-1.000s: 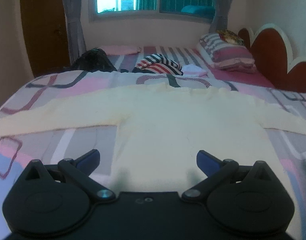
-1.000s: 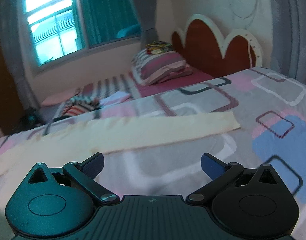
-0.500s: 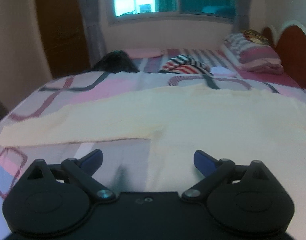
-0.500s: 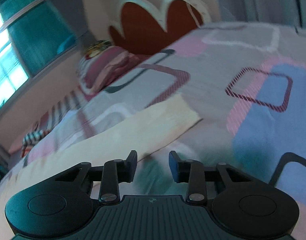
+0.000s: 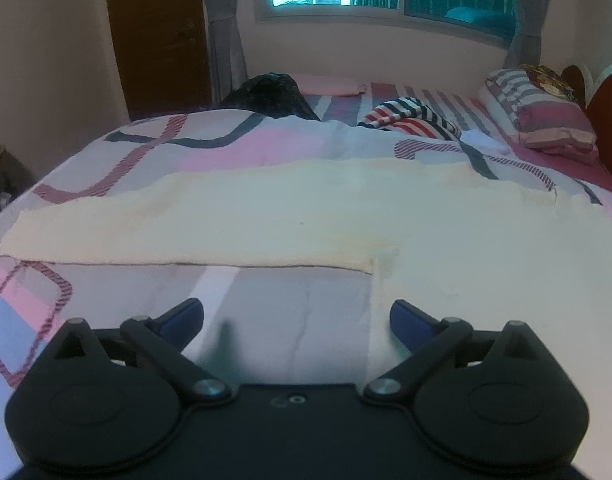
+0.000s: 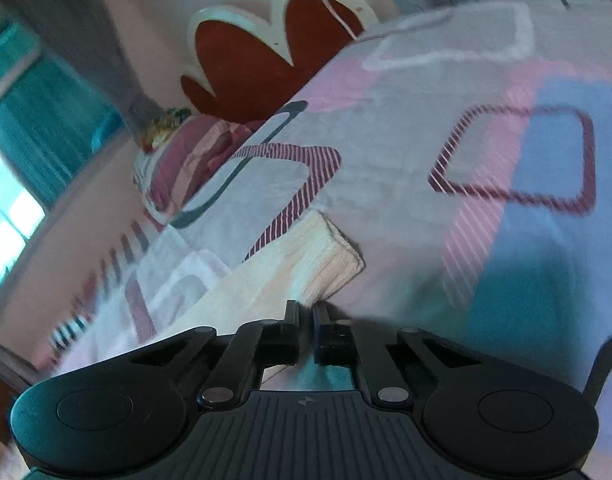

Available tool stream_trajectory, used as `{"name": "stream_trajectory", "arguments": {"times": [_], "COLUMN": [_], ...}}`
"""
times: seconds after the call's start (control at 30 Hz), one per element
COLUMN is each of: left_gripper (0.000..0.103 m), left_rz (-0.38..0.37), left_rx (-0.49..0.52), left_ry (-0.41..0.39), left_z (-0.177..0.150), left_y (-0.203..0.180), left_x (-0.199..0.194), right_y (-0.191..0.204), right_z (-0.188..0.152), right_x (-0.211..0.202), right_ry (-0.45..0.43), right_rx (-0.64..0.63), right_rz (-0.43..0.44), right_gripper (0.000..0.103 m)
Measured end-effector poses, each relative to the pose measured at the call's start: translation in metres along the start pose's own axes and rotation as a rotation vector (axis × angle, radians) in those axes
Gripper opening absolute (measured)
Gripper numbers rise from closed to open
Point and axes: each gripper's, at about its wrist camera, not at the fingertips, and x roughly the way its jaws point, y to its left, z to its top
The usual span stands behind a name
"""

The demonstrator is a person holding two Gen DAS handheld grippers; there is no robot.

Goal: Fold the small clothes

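While left tongs point(image 5: 296, 315) gape, right tongs point(image 6: 306, 312) pinch cream sleeve point(image 6: 306, 264) on patterned bedspread point(image 6: 446, 128).

right tool point(image 6: 306, 312) closed on sleeve cuff point(image 6: 330, 256)

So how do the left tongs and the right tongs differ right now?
The left tongs stand wide open with nothing between them, over the bedsheet beside the cream top; the right tongs are shut on the top's sleeve cuff. The left view is level, the right view tilted. Both are black and point down at the bed.
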Motion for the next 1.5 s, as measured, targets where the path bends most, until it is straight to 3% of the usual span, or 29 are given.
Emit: {"name": "stream_trajectory", "arguments": {"times": [0.1,0.3,0.43,0.63,0.8,1.03,1.4,1.43,1.5], "left_gripper": [0.099,0.100,0.096,0.095,0.096,0.096,0.097,0.097,0.098], "left_rz": [0.009,0.040,0.020,0.004,0.024,0.035,0.022,0.020,0.009], "left_rx": [-0.010,-0.031,-0.073,-0.081,-0.079,-0.103,-0.084,-0.078,-0.063], "left_ry": [-0.002,0.005,0.019,0.019,0.031,0.056,0.073,0.074,0.073], "left_z": [-0.001,-0.010,-0.010,-0.003,-0.005,-0.022,-0.029,-0.029,-0.027], "left_y": [0.013,0.040,0.051,0.053,0.063,0.081,0.080,0.078,0.071], "left_x": [-0.006,-0.012,-0.013,-0.017,-0.021,-0.027,-0.034,-0.034,-0.035], "right_y": [0.024,0.068,0.129,0.236,0.294,0.318,0.345,0.347,0.351], "right_z": [-0.003,-0.017,-0.048,-0.132,-0.201,-0.257,-0.287,-0.291,-0.299], "right_x": [-0.001,-0.014,-0.025,-0.038,-0.041,-0.047,-0.025,-0.025,-0.028], "right_ry": [-0.011,-0.017,-0.008,0.062,0.133,0.193,0.291,0.287,0.269], "right_rx": [-0.146,-0.236,-0.352,-0.509,-0.618,-0.668,-0.701,-0.711,-0.745], "right_rz": [-0.066,0.012,0.149,0.371,0.475,0.530,0.569,0.565,0.575], "right_gripper": [0.005,0.005,0.005,0.005,0.005,0.005,0.005,0.011,0.033]}}
